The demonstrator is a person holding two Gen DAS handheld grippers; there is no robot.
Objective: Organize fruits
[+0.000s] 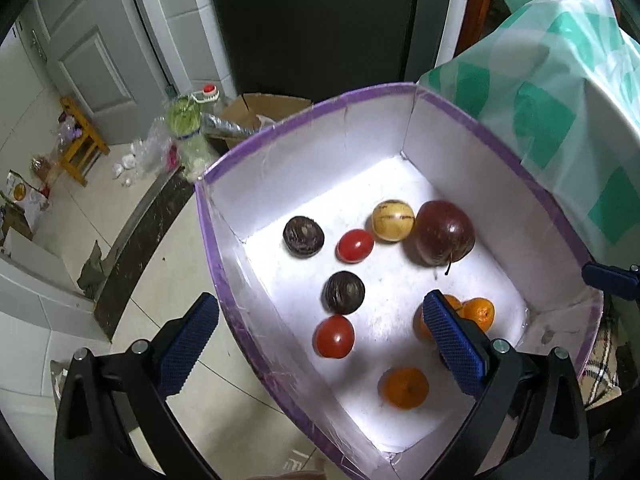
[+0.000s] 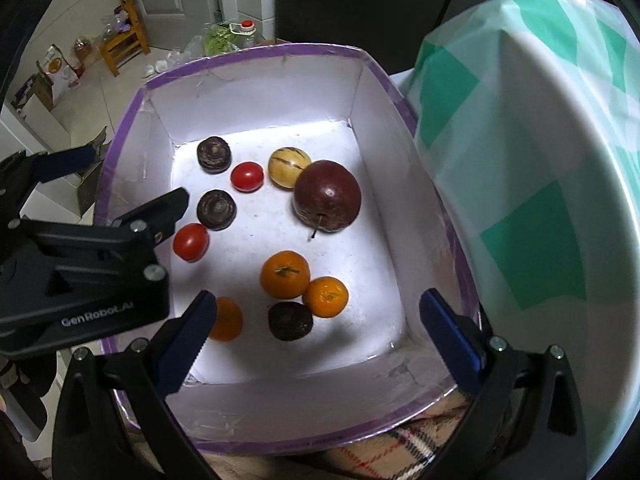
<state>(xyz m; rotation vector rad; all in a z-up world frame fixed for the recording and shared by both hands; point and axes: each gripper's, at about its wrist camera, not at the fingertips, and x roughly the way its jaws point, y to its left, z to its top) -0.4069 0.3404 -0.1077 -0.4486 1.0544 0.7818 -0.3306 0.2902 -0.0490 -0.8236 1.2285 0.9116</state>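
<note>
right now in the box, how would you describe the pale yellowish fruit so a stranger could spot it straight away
Start at the purple-rimmed white box and find its biggest fruit, the dark red apple. Touching the apple on the far side is the pale yellow fruit. It is the only light-coloured piece, cream-yellow with thin dark stripes, while its neighbours are red, orange or dark brown.

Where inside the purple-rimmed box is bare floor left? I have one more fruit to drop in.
The widest free patch of the white cardboard box lies along its right wall, between the large dark red apple and the orange tangerines. A strip along the far wall is also bare. The left side, holding tomatoes and dark brown fruits, is crowded.
</note>
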